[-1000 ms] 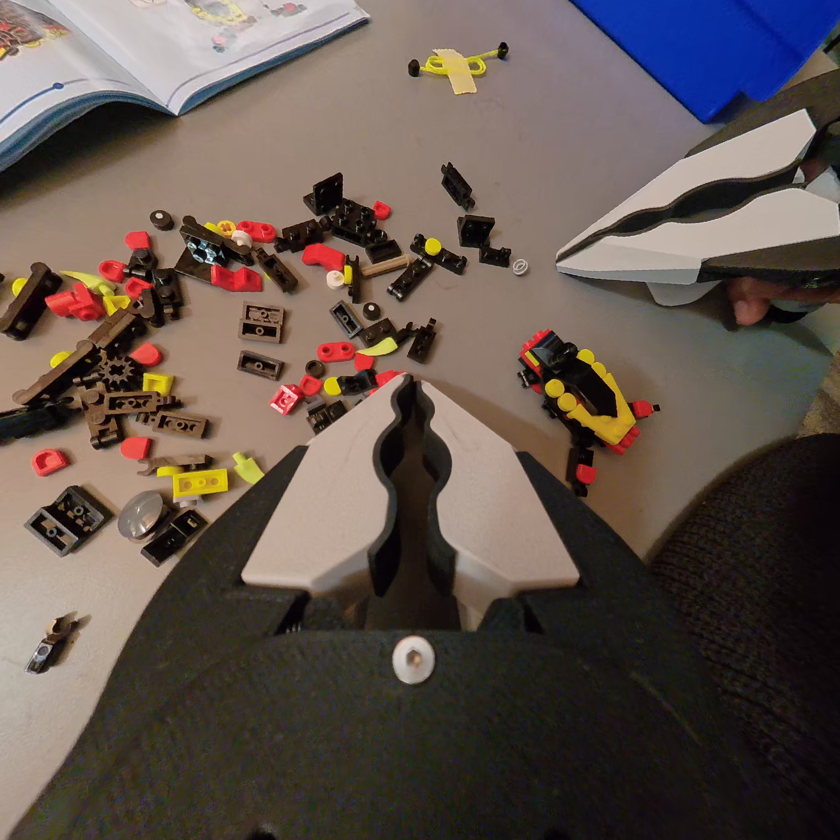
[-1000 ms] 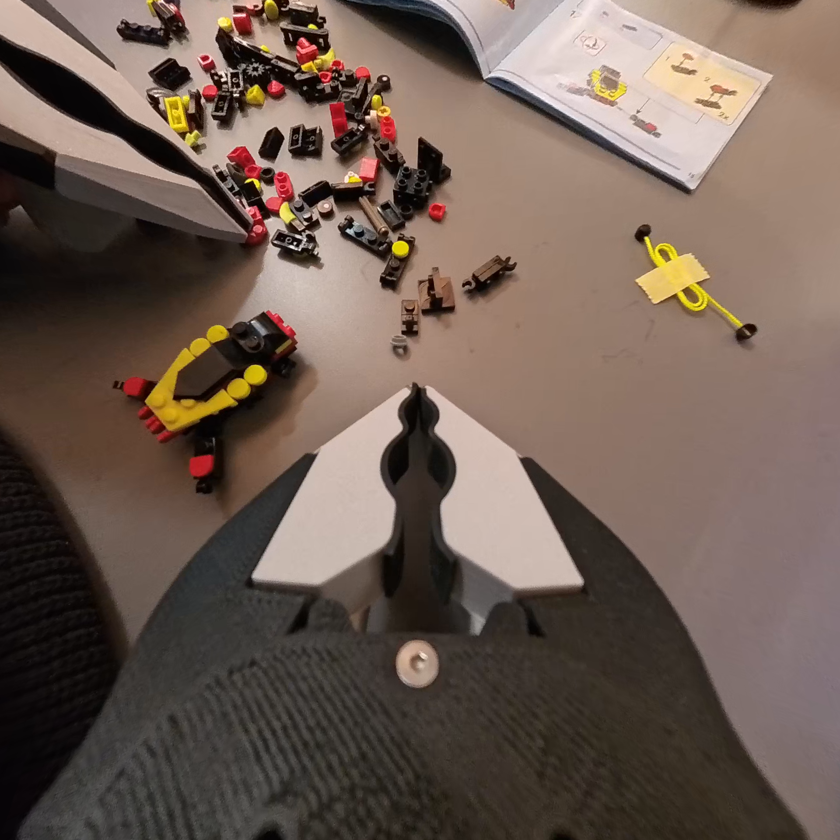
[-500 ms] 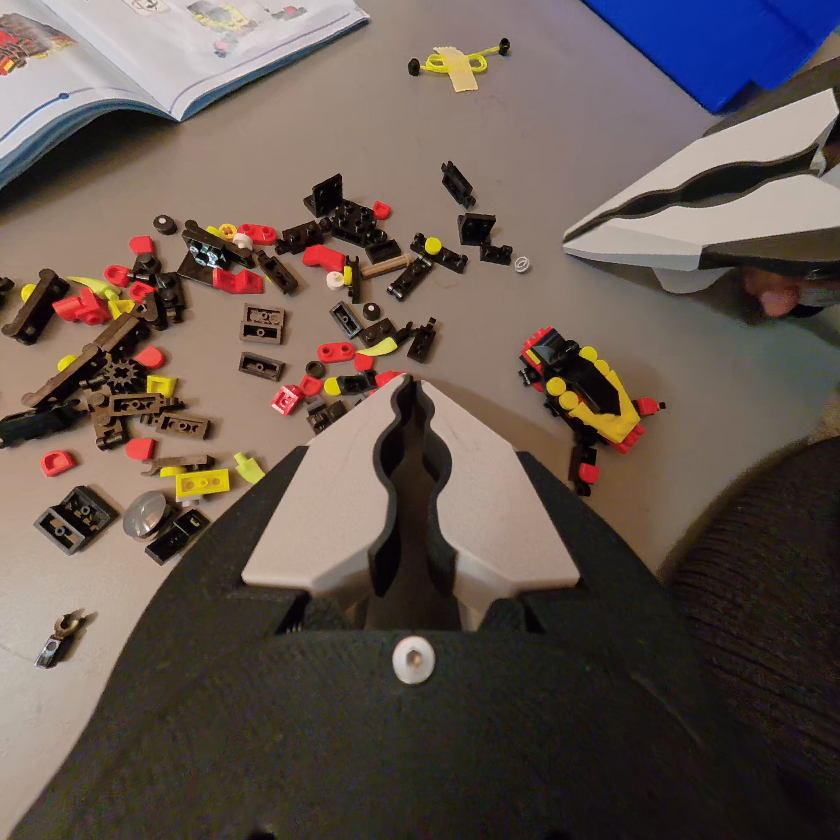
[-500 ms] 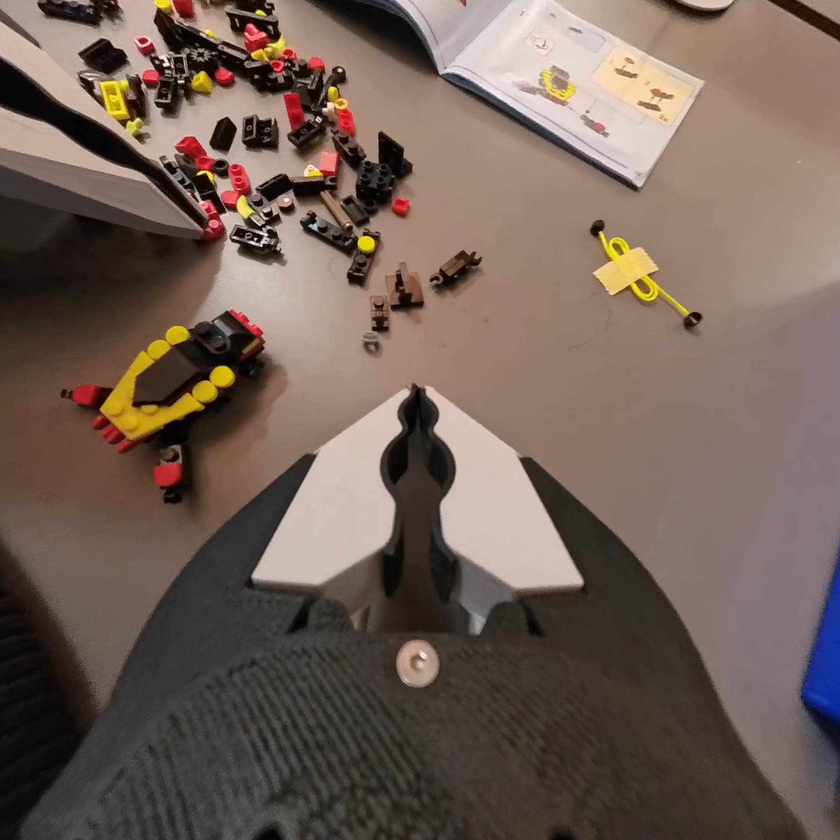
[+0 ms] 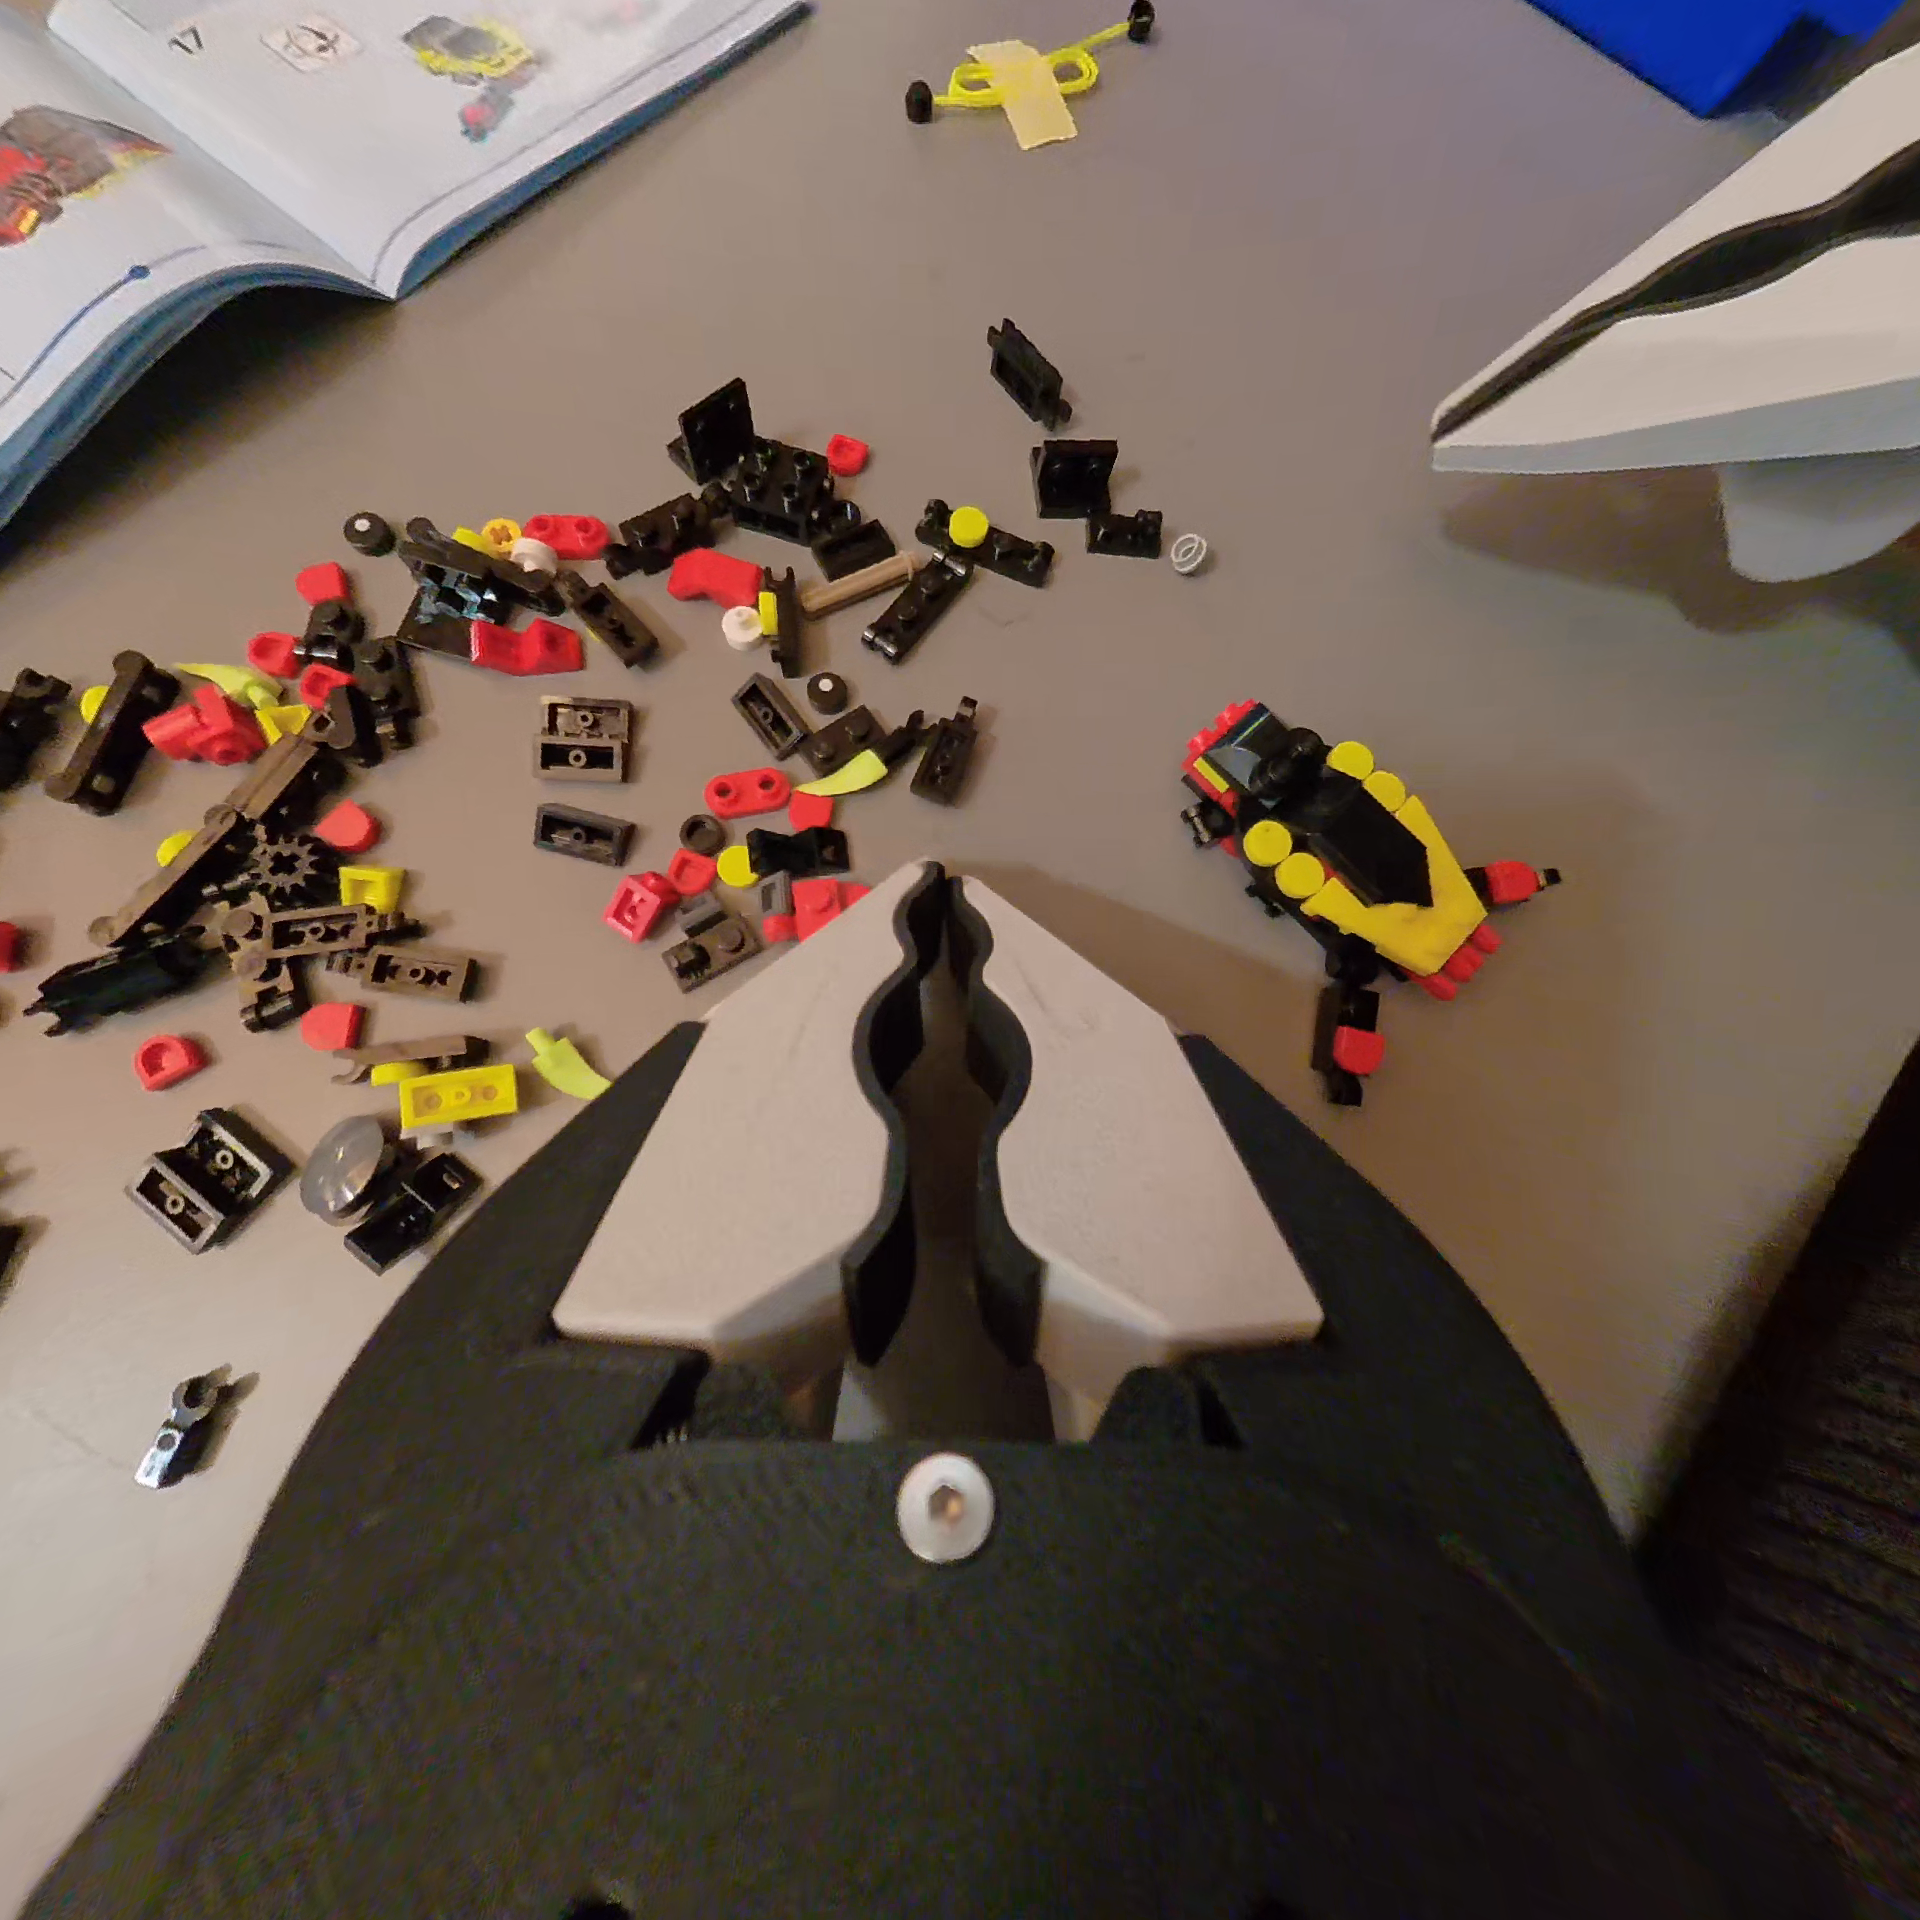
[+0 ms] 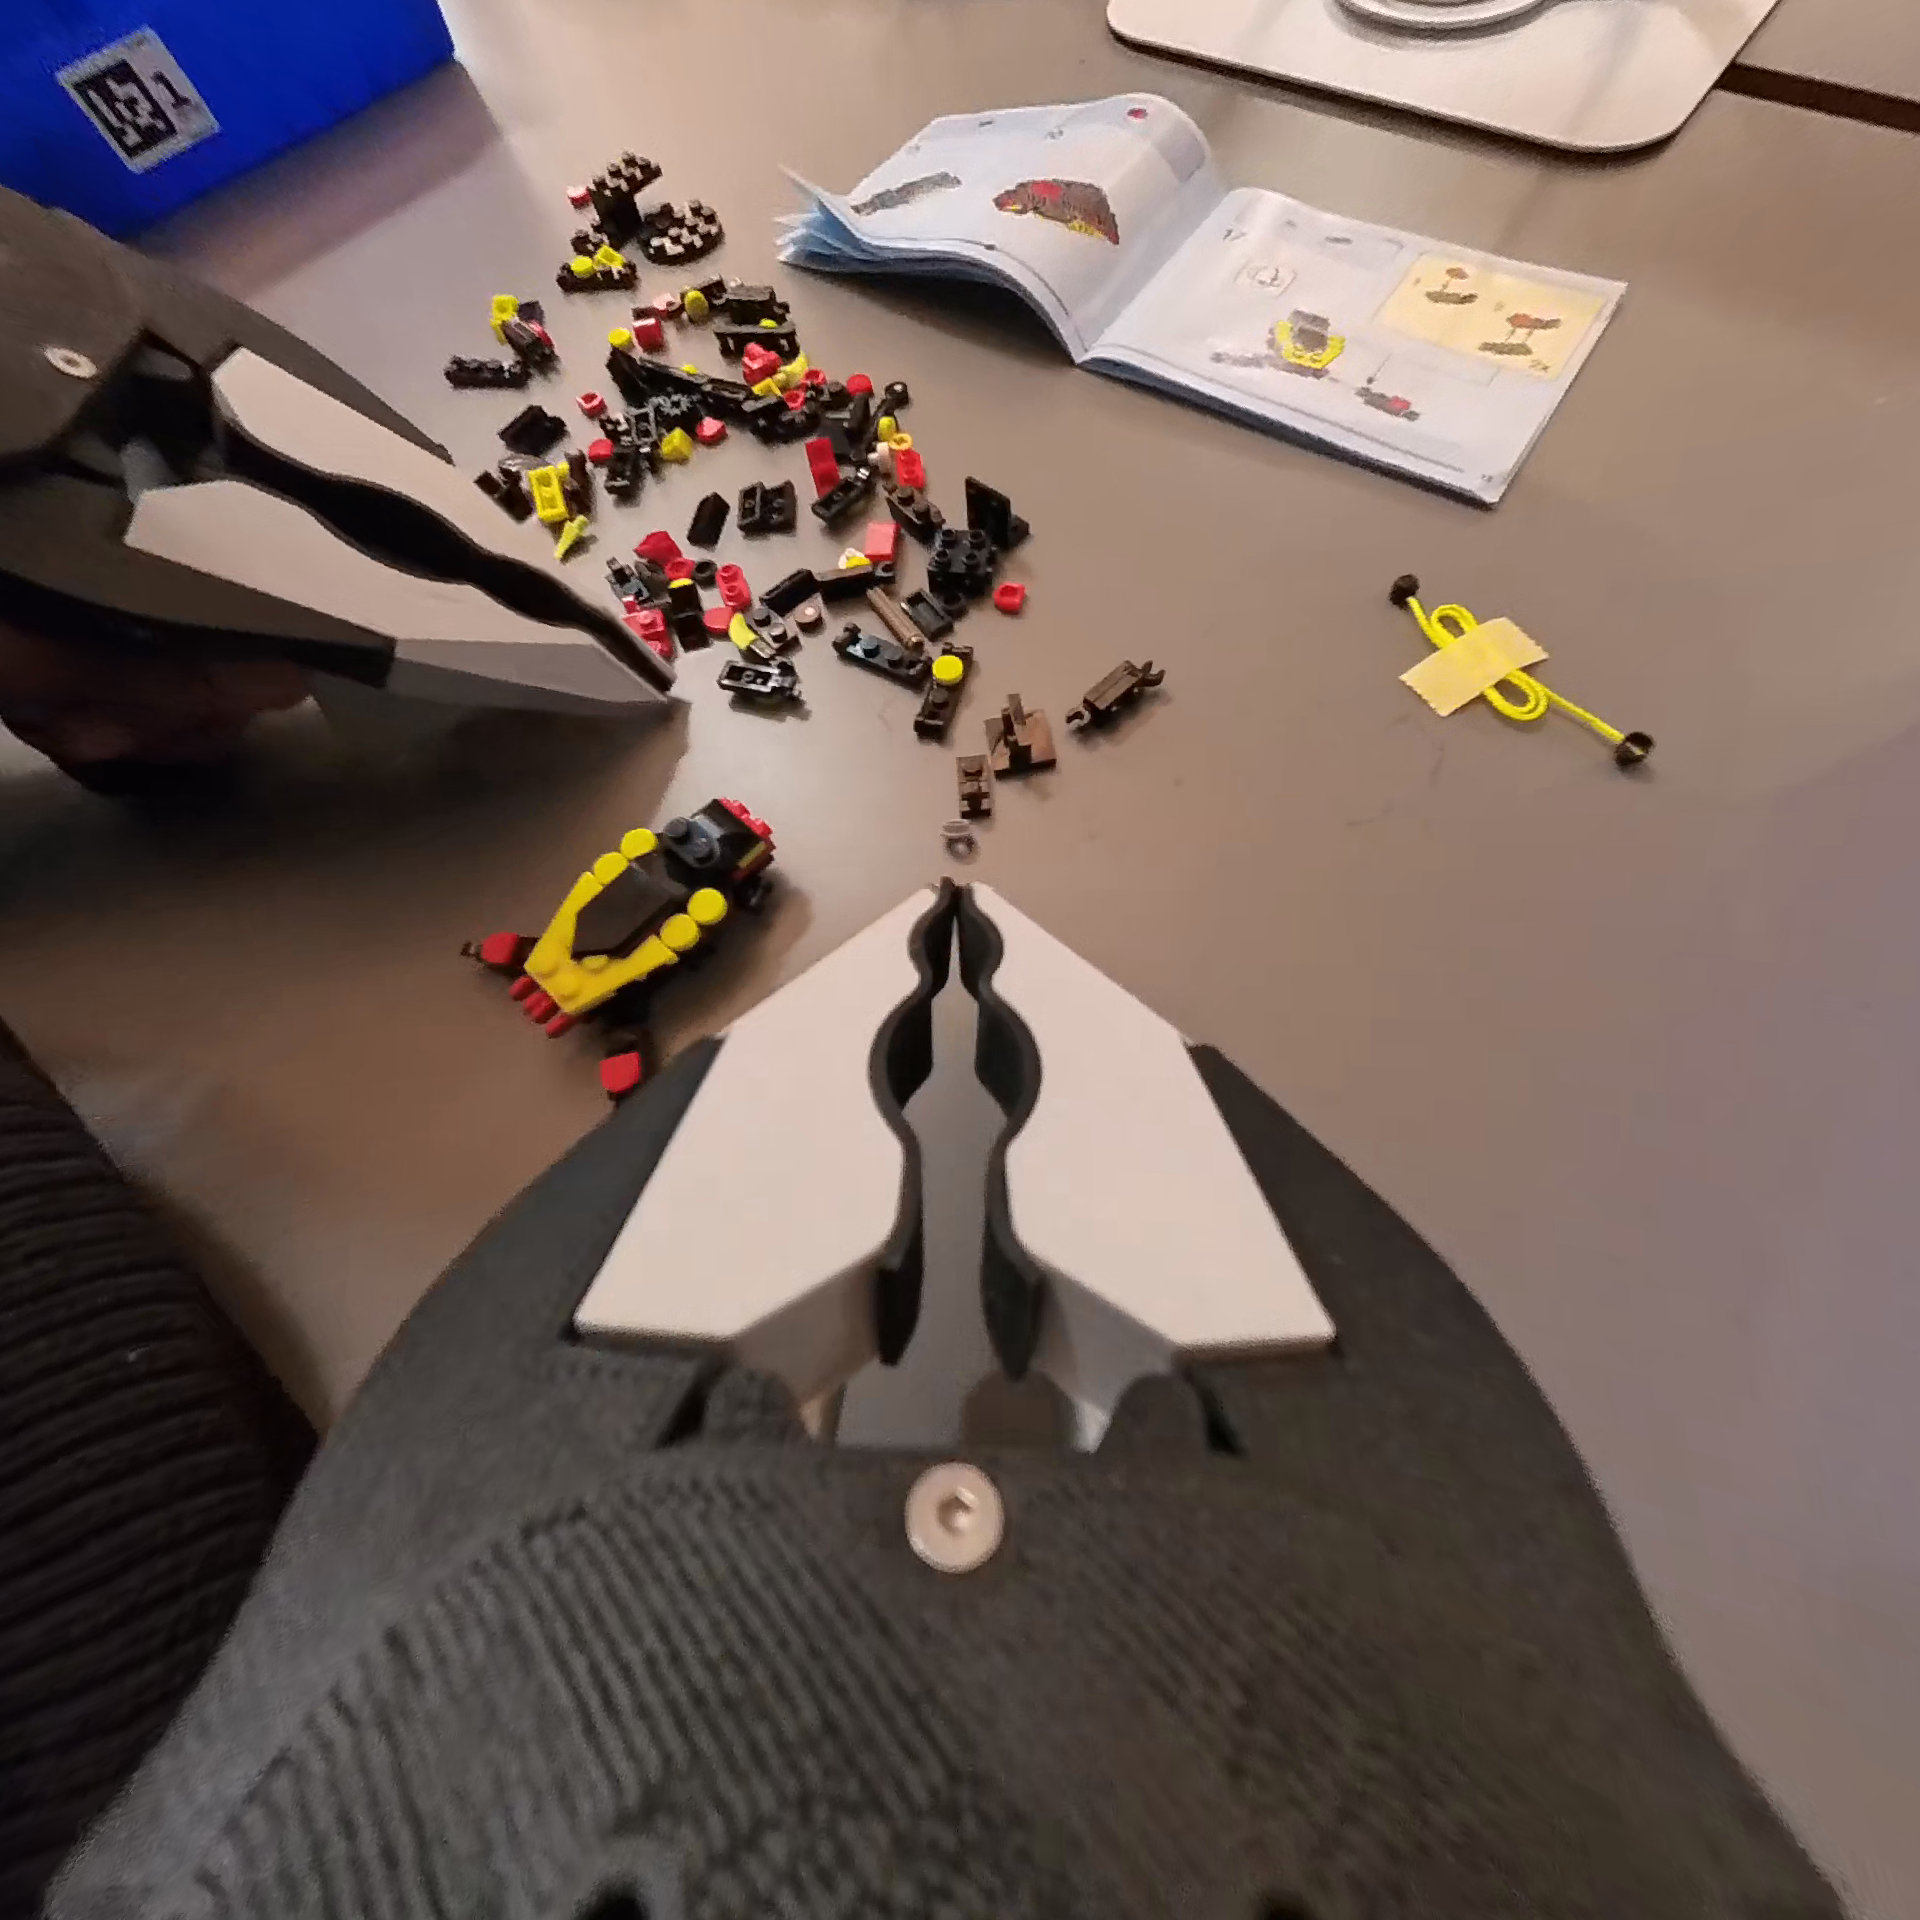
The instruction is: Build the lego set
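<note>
My left gripper (image 5: 940,873) is shut with nothing between its pads, low over the near edge of a scatter of small black, red and yellow bricks (image 5: 582,748). It also shows in the right wrist view (image 6: 665,686), tips by the pile. My right gripper (image 6: 951,888) is shut and empty, raised over the grey table (image 6: 1455,1039), with a tiny grey ring (image 6: 961,836) just beyond its tips. It shows at the upper right of the left wrist view (image 5: 1449,431). A small yellow, black and red brick model (image 5: 1351,862) (image 6: 644,914) lies between the two grippers.
An open instruction booklet (image 5: 260,156) (image 6: 1247,291) lies beyond the pile. A yellow cord with a strip of tape (image 6: 1486,665) (image 5: 1029,78) lies to the right. A blue bin (image 6: 208,83) stands at the far left and a grey mat (image 6: 1455,62) at the back. A dark sleeve (image 6: 104,1299) is near. Left tips to right tips: about 12 cm.
My right gripper has lifted and pulled back, so its view takes in more of the table. My left gripper has stayed almost still. Both stayed shut.
</note>
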### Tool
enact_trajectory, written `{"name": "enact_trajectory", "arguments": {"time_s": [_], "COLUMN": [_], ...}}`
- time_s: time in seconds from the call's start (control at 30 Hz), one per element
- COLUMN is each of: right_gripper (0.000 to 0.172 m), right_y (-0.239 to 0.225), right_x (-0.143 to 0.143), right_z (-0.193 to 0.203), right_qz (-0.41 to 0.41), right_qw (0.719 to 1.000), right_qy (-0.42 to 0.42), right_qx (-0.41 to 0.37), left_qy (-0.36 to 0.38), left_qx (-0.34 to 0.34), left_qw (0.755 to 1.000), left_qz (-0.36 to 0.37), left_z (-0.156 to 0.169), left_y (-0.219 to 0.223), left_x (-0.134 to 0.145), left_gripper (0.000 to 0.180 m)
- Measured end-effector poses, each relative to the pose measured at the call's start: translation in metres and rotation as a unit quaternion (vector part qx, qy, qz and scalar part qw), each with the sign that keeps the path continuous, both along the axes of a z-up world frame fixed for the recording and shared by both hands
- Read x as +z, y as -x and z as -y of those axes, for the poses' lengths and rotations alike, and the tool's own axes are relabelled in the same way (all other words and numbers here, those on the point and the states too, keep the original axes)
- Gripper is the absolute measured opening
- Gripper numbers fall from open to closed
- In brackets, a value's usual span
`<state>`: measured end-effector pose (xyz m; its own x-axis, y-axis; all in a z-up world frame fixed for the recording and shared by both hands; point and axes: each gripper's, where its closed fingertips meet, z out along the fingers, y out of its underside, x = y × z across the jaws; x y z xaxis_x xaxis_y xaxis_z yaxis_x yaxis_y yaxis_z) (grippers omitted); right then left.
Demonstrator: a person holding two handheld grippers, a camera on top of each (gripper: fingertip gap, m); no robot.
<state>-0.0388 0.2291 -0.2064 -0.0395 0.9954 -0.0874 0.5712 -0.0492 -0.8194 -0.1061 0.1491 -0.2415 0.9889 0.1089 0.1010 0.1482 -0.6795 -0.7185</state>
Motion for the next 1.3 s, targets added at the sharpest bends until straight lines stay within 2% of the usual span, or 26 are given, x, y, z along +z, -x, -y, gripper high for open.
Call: {"name": "enact_trajectory", "arguments": {"time_s": [0.27, 0.5, 0.77, 1.03, 1.3], "right_gripper": [0.0, 0.0, 0.0, 0.0, 0.001], "right_y": [0.001, 0.001, 0.001, 0.0, -0.001], "right_x": [0.007, 0.012, 0.012, 0.014, 0.014], "right_z": [0.006, 0.008, 0.014, 0.016, 0.018], "right_qz": [-0.016, -0.026, -0.026, -0.029, -0.029], "right_qw": [1.0, 0.999, 0.999, 0.998, 0.998], "right_qy": [0.011, 0.03, 0.032, 0.056, 0.058], "right_qx": [0.002, -0.001, 0.007, 0.009, 0.012], "left_qy": [-0.049, -0.054, -0.054, -0.066, -0.067], "left_qx": [-0.013, -0.015, -0.029, -0.073, -0.091], "left_qw": [0.999, 0.998, 0.998, 0.995, 0.993], "left_qz": [-0.011, 0.007, -0.007, 0.014, 0.024], "left_z": [0.001, 0.005, 0.006, 0.008, 0.008], "left_y": [-0.004, -0.007, -0.012, -0.026, -0.031], "left_x": [0.016, 0.016, 0.017, 0.02, 0.021], "left_gripper": [0.0, 0.0, 0.0, 0.009, 0.01]}}
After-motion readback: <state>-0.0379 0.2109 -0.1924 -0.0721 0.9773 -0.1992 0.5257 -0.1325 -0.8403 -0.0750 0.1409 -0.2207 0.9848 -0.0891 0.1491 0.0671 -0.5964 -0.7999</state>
